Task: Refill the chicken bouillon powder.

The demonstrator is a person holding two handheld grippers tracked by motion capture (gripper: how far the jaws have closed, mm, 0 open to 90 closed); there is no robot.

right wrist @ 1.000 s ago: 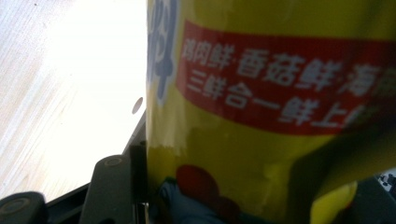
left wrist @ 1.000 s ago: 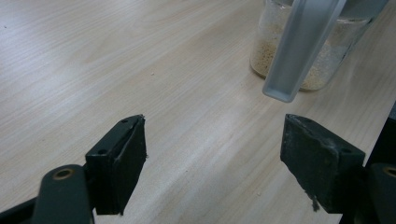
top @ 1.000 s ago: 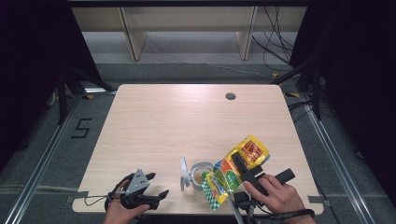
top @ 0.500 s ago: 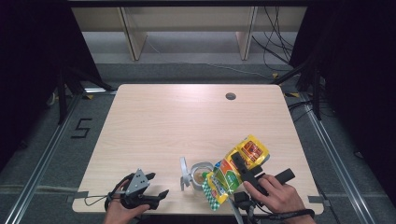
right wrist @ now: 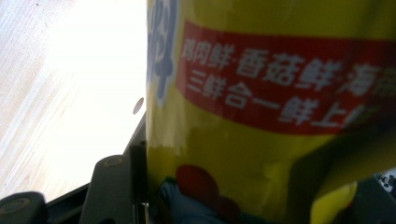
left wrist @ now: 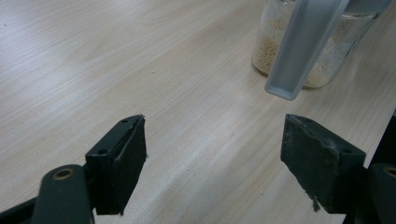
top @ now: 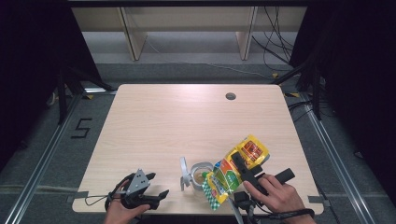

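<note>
A yellow seasoning bag (top: 236, 170) with red and green print lies tilted near the table's front right, its lower end over a small glass jar (top: 201, 173). My right gripper (top: 240, 164) is shut on the bag; in the right gripper view the bag (right wrist: 280, 116) covers the space between the jaws, the left jaw pressed against it. The jar (left wrist: 322, 51) holds pale granules, and its pale hinged lid (left wrist: 303, 46) stands swung open. My left gripper (top: 158, 185) rests at the front left edge, open with nothing between its jaws (left wrist: 212, 158), pointing toward the jar.
The light wooden table (top: 187, 121) has a round cable hole (top: 230, 96) at the back right. Beyond the far edge are shelf legs and loose cables on the floor. Dark curtains stand on both sides.
</note>
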